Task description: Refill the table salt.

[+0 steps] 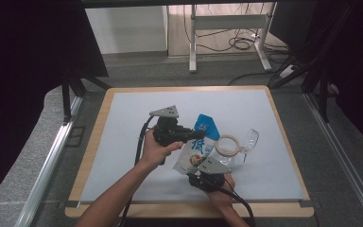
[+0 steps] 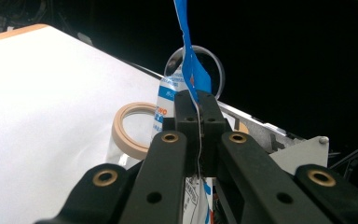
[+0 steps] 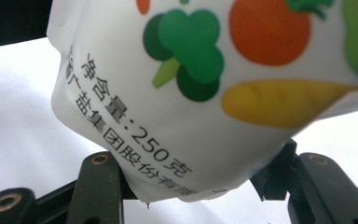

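Pinching the blue top seam of the pouch point(image 2: 192, 70), our left gripper point(image 2: 198, 107) has its jaws pressed flat together on the thin film, so that only the film's edge shows between them. Our right gripper point(image 3: 193, 184) brackets the rounded white bottom of the same pouch; its jaws stand about half wide, and the left pad looks to touch the film while the right one seems just clear of it, though we cannot tell for sure.

From above, the pouch point(image 1: 199, 146) hangs tilted between our two hands over the white mat point(image 1: 123, 142), just beside a roll of tape point(image 1: 227, 144) and a clear glass point(image 1: 249, 140) lying on its side.

We judge the pouch soft and pliant: its bottom bulges and creases, so the contents likely shift like loose grains. The glossy film will probably be slippery, and a squeeze on the belly may only push the fill aside. The flat sealed seams at top and bottom give the surest hold. It seems moderately heavy for one pinch, so we would support it from below.
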`<state>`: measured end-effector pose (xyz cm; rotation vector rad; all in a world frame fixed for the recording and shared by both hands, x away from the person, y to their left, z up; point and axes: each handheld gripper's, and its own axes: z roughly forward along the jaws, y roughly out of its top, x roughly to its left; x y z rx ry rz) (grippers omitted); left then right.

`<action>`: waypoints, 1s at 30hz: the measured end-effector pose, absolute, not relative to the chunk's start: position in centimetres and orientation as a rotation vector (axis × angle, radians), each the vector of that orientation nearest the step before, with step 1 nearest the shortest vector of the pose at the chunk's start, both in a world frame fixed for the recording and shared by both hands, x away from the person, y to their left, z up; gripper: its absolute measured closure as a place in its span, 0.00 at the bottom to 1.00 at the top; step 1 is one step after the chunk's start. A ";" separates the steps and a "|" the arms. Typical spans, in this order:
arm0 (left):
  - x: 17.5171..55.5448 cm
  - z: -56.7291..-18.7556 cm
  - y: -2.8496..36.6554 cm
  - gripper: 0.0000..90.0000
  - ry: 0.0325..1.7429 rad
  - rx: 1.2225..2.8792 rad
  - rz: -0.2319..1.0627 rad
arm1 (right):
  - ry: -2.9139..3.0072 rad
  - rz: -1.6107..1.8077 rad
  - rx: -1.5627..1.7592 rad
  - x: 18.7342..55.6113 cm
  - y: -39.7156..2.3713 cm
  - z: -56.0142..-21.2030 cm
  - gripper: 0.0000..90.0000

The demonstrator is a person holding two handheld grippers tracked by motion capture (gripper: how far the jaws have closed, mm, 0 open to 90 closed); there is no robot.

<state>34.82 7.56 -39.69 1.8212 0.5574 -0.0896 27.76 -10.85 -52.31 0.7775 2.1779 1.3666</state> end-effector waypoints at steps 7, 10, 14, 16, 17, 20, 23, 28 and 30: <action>35.6 -39.9 6.7 1.00 0.574 1.864 -0.097 | 2.204 1.383 0.827 28.1 -10.7 -52.6 0.54; 36.0 -39.9 6.3 1.00 0.578 1.882 -0.101 | 2.212 1.391 0.846 28.2 -10.7 -52.7 0.55; 36.6 -40.0 5.7 1.00 0.587 1.908 -0.106 | 2.220 1.399 0.874 28.5 -10.7 -52.8 0.55; 36.9 -40.1 5.5 1.00 0.595 1.918 -0.115 | 2.221 1.402 0.887 28.6 -10.7 -52.9 0.55; 37.2 -40.2 5.4 1.00 0.598 1.922 -0.127 | 2.221 1.401 0.895 28.6 -10.7 -52.9 0.56; 37.6 -40.4 5.0 1.00 0.604 1.937 -0.134 | 2.225 1.396 0.924 28.7 -10.7 -53.0 0.56; 38.0 -40.5 4.6 1.00 0.602 1.955 -0.143 | 2.227 1.395 0.952 28.8 -10.6 -53.2 0.56; 38.6 -40.5 4.0 1.00 0.594 1.980 -0.152 | 2.220 1.403 0.982 29.0 -10.6 -53.2 0.56; 38.8 -40.5 3.8 1.00 0.596 1.990 -0.155 | 2.213 1.406 0.994 29.0 -10.6 -53.2 0.56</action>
